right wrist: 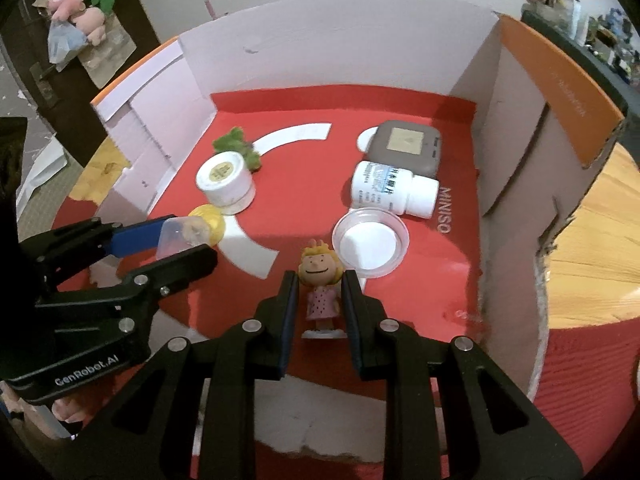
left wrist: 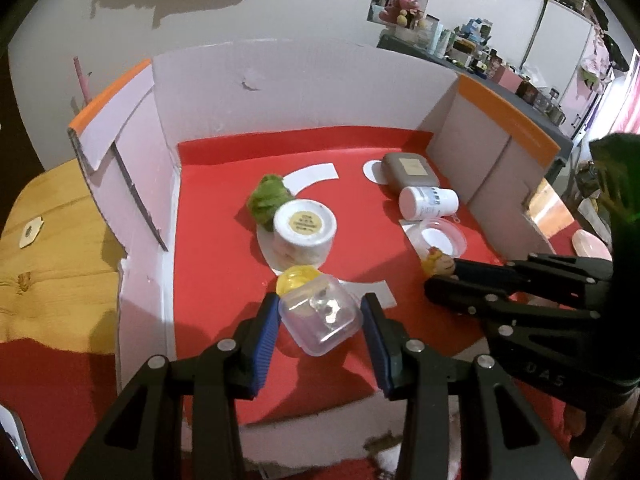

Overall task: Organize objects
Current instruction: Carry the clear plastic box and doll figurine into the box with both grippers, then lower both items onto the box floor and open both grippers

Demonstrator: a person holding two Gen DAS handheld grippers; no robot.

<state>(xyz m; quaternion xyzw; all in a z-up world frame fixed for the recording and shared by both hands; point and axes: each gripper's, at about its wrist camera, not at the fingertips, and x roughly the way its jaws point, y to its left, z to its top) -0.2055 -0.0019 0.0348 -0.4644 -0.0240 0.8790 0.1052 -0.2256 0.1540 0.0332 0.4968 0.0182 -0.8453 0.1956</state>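
My left gripper (left wrist: 320, 312) is shut on a clear plastic jar (left wrist: 320, 318) with a yellow lid (left wrist: 296, 278), held on its side over the red floor of the cardboard box (left wrist: 224, 280); it also shows in the right wrist view (right wrist: 188, 234). My right gripper (right wrist: 320, 286) is closed around a small blonde figurine in a pink dress (right wrist: 321, 284) standing on the red floor. In the left wrist view only the figurine's head (left wrist: 438, 264) shows past the right gripper's fingers (left wrist: 472, 276).
In the box lie a white round jar (right wrist: 225, 178), a green fuzzy toy (right wrist: 236, 144), a white pill bottle on its side (right wrist: 394, 188), a brown flat case (right wrist: 406, 146) and a clear shallow dish (right wrist: 370, 242). Box walls (right wrist: 516, 128) rise left, back and right.
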